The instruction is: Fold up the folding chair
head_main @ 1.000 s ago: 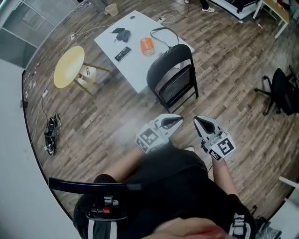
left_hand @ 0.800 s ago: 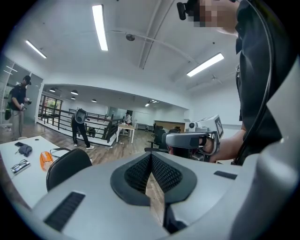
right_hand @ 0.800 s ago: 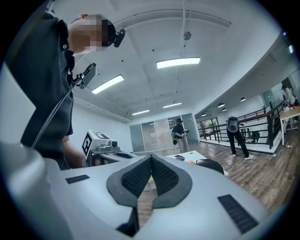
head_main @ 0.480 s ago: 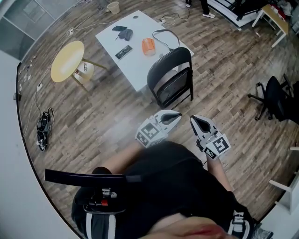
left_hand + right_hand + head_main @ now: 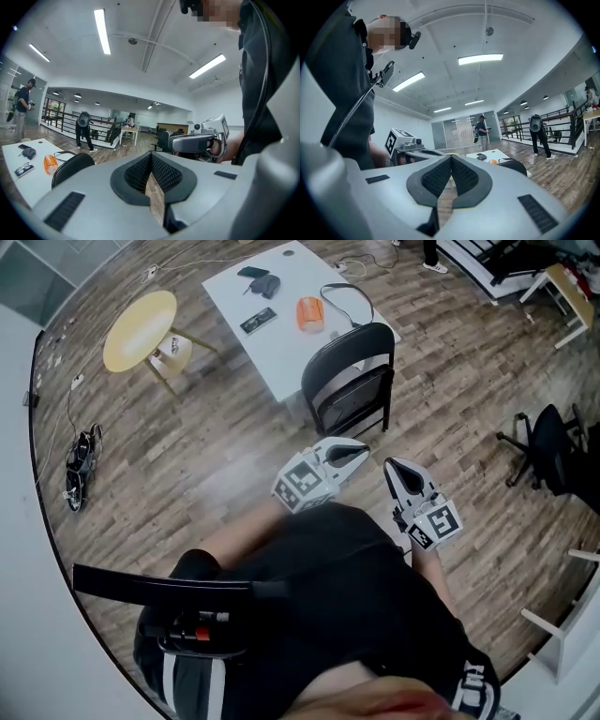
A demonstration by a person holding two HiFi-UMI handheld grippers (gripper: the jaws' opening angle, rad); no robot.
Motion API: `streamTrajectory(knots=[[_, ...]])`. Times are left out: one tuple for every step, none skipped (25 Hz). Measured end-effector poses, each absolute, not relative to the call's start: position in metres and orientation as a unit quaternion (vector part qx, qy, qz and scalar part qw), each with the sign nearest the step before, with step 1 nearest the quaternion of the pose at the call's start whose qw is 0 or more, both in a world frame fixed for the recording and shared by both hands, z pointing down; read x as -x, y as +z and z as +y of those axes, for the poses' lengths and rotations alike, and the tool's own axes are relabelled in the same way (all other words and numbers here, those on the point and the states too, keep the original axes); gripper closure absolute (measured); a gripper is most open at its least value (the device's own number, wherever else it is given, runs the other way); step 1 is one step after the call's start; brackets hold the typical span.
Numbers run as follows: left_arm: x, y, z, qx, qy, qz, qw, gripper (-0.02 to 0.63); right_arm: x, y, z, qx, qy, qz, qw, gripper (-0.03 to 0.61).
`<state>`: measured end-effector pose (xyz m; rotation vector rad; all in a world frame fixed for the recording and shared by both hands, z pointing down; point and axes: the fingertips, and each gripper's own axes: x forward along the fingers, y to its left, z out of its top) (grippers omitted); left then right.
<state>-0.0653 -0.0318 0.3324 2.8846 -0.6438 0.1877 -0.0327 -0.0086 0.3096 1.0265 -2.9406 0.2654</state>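
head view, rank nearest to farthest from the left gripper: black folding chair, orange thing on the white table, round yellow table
1. Black folding chair, just ahead of the left gripper.
2. Orange thing, on the white table beyond the chair.
3. Round yellow table, far off to the left.

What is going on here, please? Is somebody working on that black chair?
A person stands on the wooden floor holding a gripper in each hand, facing the black folding chair. The chair stands unfolded beside the white table, and nothing touches it. The left gripper and the right gripper are held in front of the person's body, short of the chair, both with jaws shut and empty. The folding has not begun.
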Motion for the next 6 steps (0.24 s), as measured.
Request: streamTrajectory(knots=[[0.0659,0.3329,-0.0314,-0.970,0.064,-0.217,0.091,0.608,0.0332,0.3105,-0.0077,-0.327,0.085,-0.941,0.009,0.568],[0.0666,0.3336,-0.0305,-0.970,0.065,-0.217,0.090,0.609,0.0338,0.3111,-0.0064,-0.325,0.084,-0.942,0.010,0.568],[0.0675,0.3344,-0.0296,-0.970,0.066,-0.217,0.088,0.609,0.0344,0.3115,-0.0053,-0.324,0.084,-0.942,0.011,0.568],[0.0685,0.3352,-0.0291,-0.970,0.067,-0.216,0.085,0.609,0.0350,0.3116,-0.0044,-0.324,0.084,-0.942,0.011,0.568],[0.0695,0.3357,-0.0288,-0.970,0.068,-0.216,0.082,0.609,0.0356,0.3115,-0.0039,-0.324,0.084,-0.942,0.011,0.568],[0.0706,0.3361,-0.0287,-0.971,0.069,-0.217,0.080,0.609,0.0361,0.3114,-0.0036,-0.324,0.083,-0.942,0.011,0.568]])
